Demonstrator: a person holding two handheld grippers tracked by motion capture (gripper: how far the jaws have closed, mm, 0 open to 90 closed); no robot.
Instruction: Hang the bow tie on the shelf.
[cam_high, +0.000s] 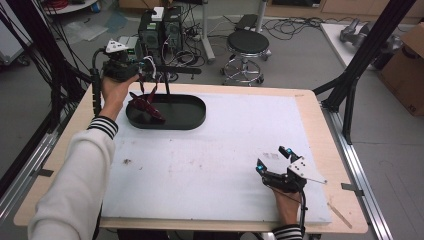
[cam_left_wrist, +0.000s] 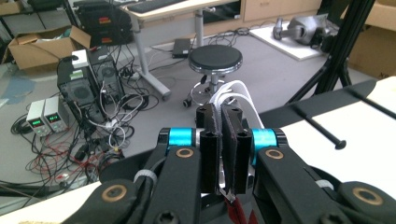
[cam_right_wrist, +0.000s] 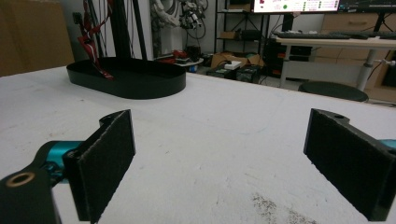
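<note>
Jaws of the left gripper (cam_high: 150, 82) are pinched tight on a dark red strip (cam_high: 147, 102), a ribbon or strap by the look of it. It dangles into the black oval tray (cam_high: 192, 122), its lower end touching the floor, probably being lowered in. The right gripper (cam_high: 272, 160) rests spread wide on the white mat (cam_high: 210, 160), holding nothing, apparently waiting.
</note>
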